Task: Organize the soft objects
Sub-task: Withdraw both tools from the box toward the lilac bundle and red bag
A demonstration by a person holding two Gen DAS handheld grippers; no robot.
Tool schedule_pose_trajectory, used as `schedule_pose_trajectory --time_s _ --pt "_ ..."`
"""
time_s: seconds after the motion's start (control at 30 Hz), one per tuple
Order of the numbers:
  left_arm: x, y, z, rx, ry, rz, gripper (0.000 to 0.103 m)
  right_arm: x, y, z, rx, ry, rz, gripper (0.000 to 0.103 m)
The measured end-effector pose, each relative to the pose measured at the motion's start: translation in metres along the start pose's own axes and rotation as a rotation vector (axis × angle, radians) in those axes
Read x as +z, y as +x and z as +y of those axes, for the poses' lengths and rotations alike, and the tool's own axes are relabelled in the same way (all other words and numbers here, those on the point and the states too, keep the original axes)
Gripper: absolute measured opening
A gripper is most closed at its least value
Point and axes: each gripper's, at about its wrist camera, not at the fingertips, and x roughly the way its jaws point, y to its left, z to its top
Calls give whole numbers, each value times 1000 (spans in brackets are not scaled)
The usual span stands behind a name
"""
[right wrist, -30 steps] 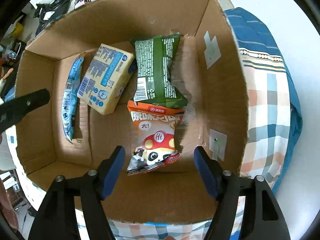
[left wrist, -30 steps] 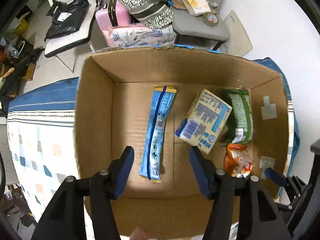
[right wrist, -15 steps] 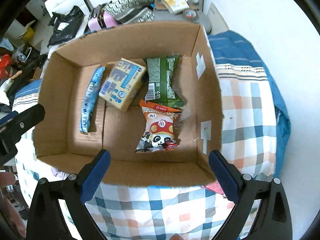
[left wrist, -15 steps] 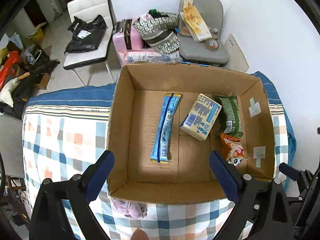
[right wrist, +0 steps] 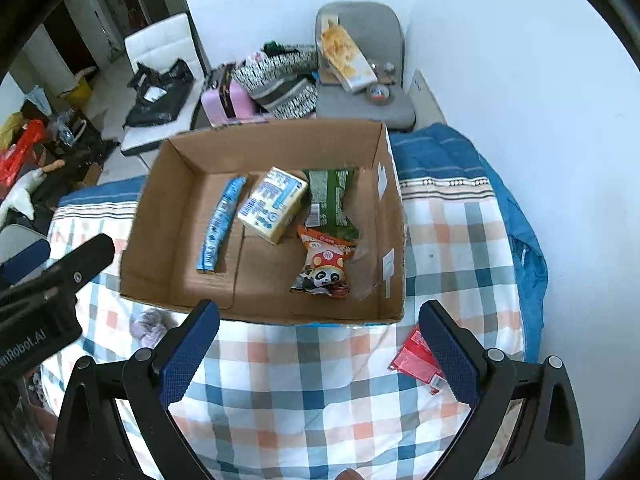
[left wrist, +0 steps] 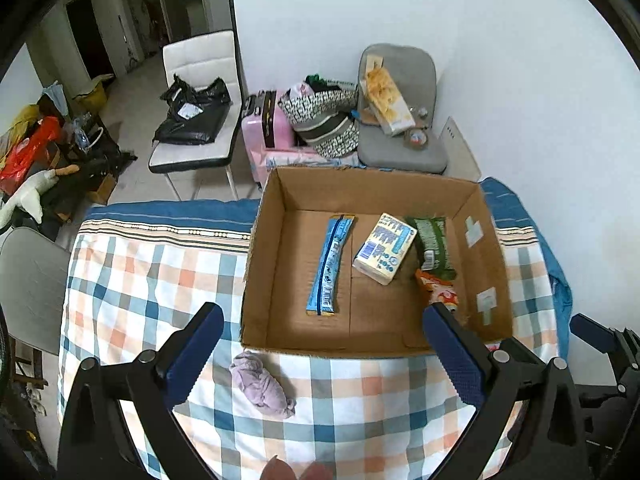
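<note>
1. The open brown cardboard box (left wrist: 372,264) sits in the middle of the left wrist view, resting on a bed covered with a blue, orange and white checked cloth (left wrist: 152,280).
2. Four packets lie on the box floor: a long blue snack sleeve (left wrist: 330,266) left of centre, a pale yellow and blue rectangular pack (left wrist: 384,248) just to its right, a green foil bag (left wrist: 434,248) touching that pack's right side, and an orange bag printed with a panda (right wrist: 326,264) below the green one.
3. A crumpled lilac cloth bundle (left wrist: 262,384) lies on the checked cloth just below the box's near wall, at lower centre of the left wrist view.
4. A red flat packet (right wrist: 416,356) lies on the cloth at the lower right of the right wrist view, below the box's near right corner and partly behind a blue finger pad.
5. The left gripper (left wrist: 320,352) hangs above the cloth near the lilac bundle with its jaws spread wide and nothing between them.
6. The right gripper (right wrist: 318,344) is likewise released, jaws wide apart and holding nothing.
7. Beyond the bed, at the top of both views, stand a white chair carrying a black bag (left wrist: 192,116), a pink suitcase (left wrist: 266,128) and a grey seat (left wrist: 400,148) against the white wall.
</note>
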Motion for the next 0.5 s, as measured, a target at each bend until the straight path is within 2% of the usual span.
schedule_pose_trajectory --time_s 0.13,0.23,0.37,0.5 --pt "-9 -16 -3 23 10 -44 103 -9 -22 1 14 -5 -43 102" --pt "-18 -19 -5 32 -1 -44 103 -17 -27 -1 34 3 -46 102" --pt "-35 -13 -7 31 -32 -1 103 -33 -13 -24 60 61 -3 102" --pt "-68 8 -22 32 -85 74 103 -58 19 -67 58 127 78 102"
